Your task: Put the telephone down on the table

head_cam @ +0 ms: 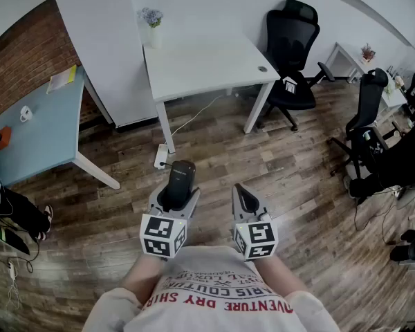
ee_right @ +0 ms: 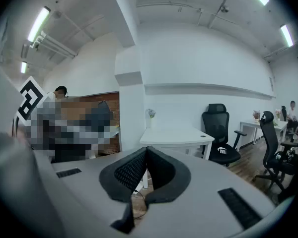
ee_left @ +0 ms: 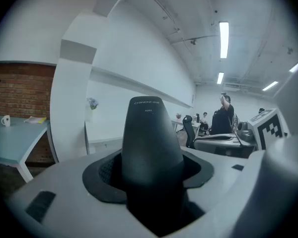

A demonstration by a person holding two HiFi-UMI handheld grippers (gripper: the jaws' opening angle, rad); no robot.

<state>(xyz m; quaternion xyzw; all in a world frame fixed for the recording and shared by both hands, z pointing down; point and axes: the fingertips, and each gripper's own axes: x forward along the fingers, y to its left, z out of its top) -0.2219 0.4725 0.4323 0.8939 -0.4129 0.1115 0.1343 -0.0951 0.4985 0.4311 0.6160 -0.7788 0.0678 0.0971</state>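
The left gripper (head_cam: 174,200), jaws wide, clamps the black telephone (head_cam: 181,177) by its lower end — stiff, smooth, probably light, upright, well apart from the white table (head_cam: 200,64) — while the right gripper (head_cam: 245,199) sits closed and empty.

I stand on a wood-plank floor (head_cam: 297,178). Far ahead, a white table (head_cam: 200,64) sits by a white wall (head_cam: 214,5), with a black chair (head_cam: 290,54) on its right. At the far left, a blue table (head_cam: 41,126) meets a brick wall (head_cam: 14,68). Ceiling strip lights (ee_left: 223,39) glow overhead.
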